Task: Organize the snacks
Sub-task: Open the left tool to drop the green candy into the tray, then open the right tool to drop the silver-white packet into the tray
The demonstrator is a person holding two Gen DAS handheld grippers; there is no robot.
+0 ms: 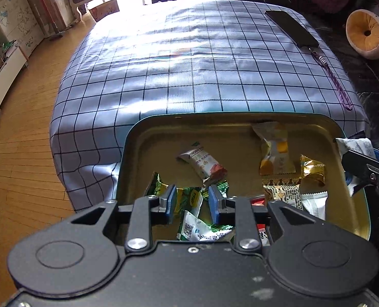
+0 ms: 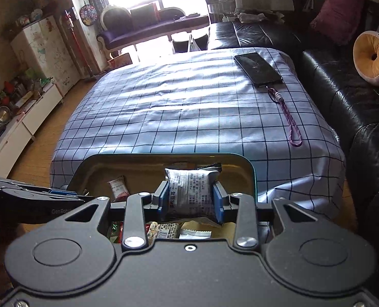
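Tin (image 1: 128, 148) on checked cloth (image 1: 164, 64), holding loose snacks. Right gripper (image 2: 191, 199): jaws pinch a grey packet (image 2: 189, 192) above the tin. Left gripper (image 1: 192, 200): jaws slightly spread over green packets (image 1: 187, 199), gripping none.

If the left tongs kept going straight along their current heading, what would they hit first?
Most likely the green foil snack packet lying between the left tongs in the gold-lined metal tin, though depth is hard to judge.

Phone (image 2: 258, 68) on checked tablecloth (image 2: 179, 117)
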